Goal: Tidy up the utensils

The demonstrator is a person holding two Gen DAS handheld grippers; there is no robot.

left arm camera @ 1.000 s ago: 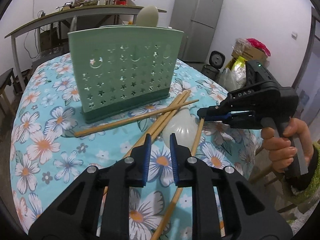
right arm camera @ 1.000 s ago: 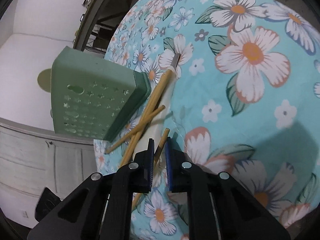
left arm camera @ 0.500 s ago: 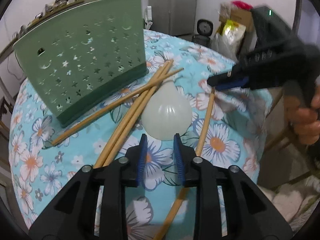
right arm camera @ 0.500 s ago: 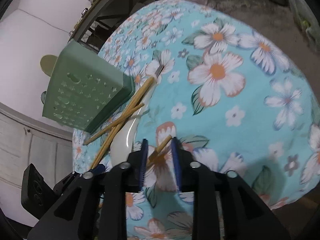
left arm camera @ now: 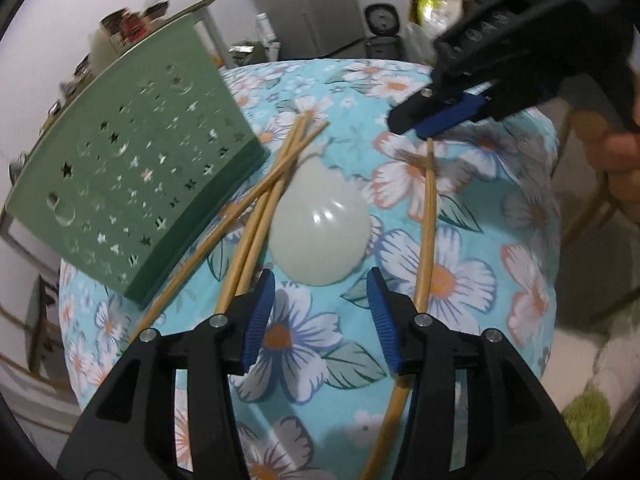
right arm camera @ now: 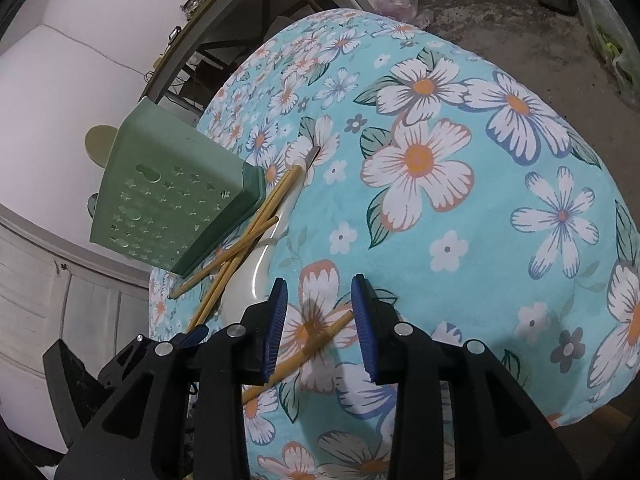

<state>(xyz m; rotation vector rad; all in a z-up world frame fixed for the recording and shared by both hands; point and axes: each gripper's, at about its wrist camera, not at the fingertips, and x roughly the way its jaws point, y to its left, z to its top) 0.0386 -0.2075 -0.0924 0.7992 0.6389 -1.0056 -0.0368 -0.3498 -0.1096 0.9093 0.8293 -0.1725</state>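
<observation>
Chopstick (right arm camera: 316, 344) between opening right gripper (right arm camera: 320, 320) pads, flat on tabletop (right arm camera: 500, 208); spoon (left arm camera: 320, 224) just ahead of opening, empty left gripper (left arm camera: 320, 312). Best centred, then closed squarely before lifting toward holder (left arm camera: 132, 184).

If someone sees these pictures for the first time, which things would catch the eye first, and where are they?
The bright turquoise flowered tablecloth fills both views. On it, at the left, stands a green utensil holder pierced with stars, with bamboo chopsticks crossed beside it and over a pale white spoon. One lone chopstick lies between the opening right tongs, untouched by the pads.
</observation>
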